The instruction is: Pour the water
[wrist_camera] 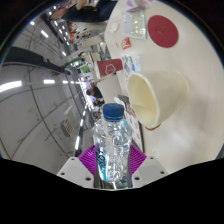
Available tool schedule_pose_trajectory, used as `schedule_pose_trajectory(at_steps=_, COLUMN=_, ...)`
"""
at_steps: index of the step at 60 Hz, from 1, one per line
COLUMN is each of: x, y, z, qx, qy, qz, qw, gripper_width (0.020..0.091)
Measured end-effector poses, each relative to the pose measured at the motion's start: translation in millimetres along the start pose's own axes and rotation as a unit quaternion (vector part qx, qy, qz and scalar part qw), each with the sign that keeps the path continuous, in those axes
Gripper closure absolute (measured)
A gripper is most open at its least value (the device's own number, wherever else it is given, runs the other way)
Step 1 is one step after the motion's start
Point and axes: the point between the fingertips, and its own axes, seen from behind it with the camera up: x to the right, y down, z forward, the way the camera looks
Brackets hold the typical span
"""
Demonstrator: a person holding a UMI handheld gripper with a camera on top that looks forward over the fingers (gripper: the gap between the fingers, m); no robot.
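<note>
Gripper view shows us a scene rolled well over, so the room stands on its side. Furthest left we see a ceiling (35,85) with long strip lights, and beyond it, small and far off, a person (95,95) whom we cannot make out further.

In the middle sits the bottle (113,145), clear plastic with a blue cap (113,112) and water showing inside. Our tongs (113,165) are closed on its lower body, the purple pads (97,160) pressing at either side, so the bottle is carried off the desk, with the cap on.

To the right, just beyond the cap, is a cream cup (148,100) on the pale desk (195,60), its mouth facing us. Past it lie a round red thing (163,33) and some small packets (135,30) we cannot identify.

We judge the bottle light to middling in weight, depending on its fill. Its thin wall looks soft and will likely dent under a hard squeeze, and the smooth plastic may slip as it tips. The ribbed waist where we hold it seems the best place, being stiffer than the plain wall. Sloshing water will shift the load as we pour. The cap, if it is screwed down, would have to come off first.
</note>
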Motion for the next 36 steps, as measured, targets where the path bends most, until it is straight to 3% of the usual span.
schedule_pose_trajectory(at_steps=6, x=-16, y=9, z=-15, qx=-0.012, qy=0.034, qz=-0.151, qw=0.988, gripper_width=0.0736)
schedule_pose_trajectory(at_steps=11, x=-47, y=-13, z=-12, qx=0.003, qy=0.046, qz=-0.308, qw=0.950, gripper_width=0.0735)
schedule_pose_trajectory(at_steps=20, x=-100, y=-66, z=-44, qx=0.057, qy=0.097, qz=-0.586, qw=0.802, gripper_width=0.0733)
schedule_pose_trajectory(at_steps=28, x=-108, y=-139, z=-60, qx=0.094, qy=0.162, qz=-0.724, qw=0.664, gripper_width=0.0733)
schedule_pose_trajectory(at_steps=36, x=-65, y=-206, z=-65, qx=0.089, qy=0.223, qz=-0.774, qw=0.586, gripper_width=0.0733)
